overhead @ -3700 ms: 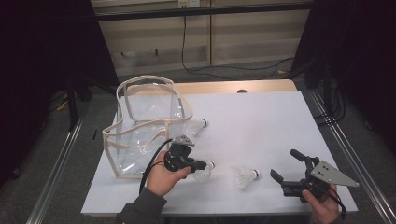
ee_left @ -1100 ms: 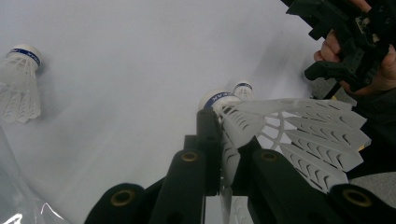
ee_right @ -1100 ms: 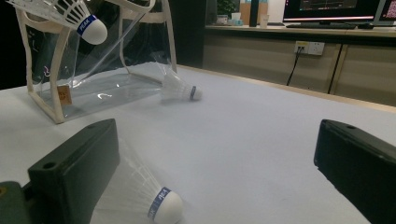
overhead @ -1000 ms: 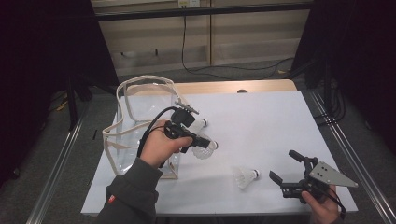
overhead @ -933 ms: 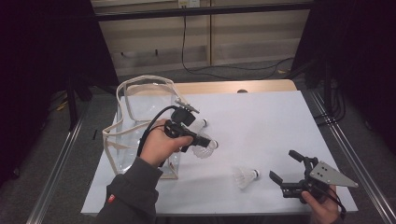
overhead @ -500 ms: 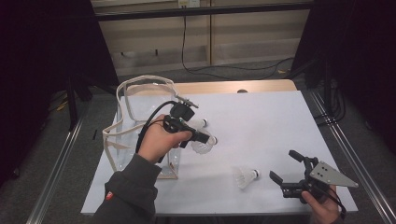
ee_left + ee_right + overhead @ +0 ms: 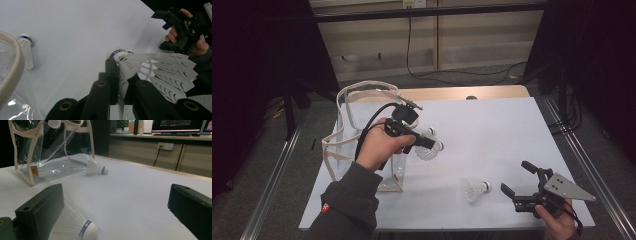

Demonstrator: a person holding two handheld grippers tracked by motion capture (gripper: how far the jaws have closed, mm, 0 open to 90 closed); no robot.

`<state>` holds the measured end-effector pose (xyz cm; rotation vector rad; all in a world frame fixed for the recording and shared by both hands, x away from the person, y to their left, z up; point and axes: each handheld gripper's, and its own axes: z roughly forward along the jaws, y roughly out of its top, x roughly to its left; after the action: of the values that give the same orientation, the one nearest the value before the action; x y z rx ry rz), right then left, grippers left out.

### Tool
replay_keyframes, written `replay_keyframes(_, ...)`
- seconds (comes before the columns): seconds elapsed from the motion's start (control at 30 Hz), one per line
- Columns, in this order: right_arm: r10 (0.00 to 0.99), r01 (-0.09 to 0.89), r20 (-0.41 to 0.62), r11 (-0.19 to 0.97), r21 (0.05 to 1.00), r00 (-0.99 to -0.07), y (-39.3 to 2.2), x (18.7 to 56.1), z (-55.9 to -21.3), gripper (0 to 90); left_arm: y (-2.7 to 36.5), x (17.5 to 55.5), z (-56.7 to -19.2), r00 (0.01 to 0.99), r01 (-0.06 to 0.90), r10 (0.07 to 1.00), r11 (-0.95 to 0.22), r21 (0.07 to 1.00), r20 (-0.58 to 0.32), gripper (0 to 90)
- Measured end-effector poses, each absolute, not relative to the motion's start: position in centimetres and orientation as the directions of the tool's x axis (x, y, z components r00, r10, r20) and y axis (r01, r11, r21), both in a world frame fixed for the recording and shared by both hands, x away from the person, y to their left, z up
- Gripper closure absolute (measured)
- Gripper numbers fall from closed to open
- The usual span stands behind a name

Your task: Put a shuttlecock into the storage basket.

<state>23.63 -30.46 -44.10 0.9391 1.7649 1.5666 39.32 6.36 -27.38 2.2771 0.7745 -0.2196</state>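
While my left hand-held gripper pinches only the shuttlecock by its thin skirt, it could slip before reaching the bag.

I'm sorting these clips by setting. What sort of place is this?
Probably an indoor lab or office: a white table ringed by dark curtains, with a wall socket and monitors on a counter behind.

White shuttlecock with blue band, clear bag trimmed cream, black hand-held gripper.
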Motion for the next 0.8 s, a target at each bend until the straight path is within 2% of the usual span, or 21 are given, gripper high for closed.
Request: replay_keyframes(0.8, 0.819, 0.123, 0.028, 0.052, 0.991, -0.573, -30.5, 23.6, -44.1, 0.3, 6.6, 40.3, -26.2, 0.801, 0.595, 0.479, -0.571, 0.566, -0.359, 86.9)
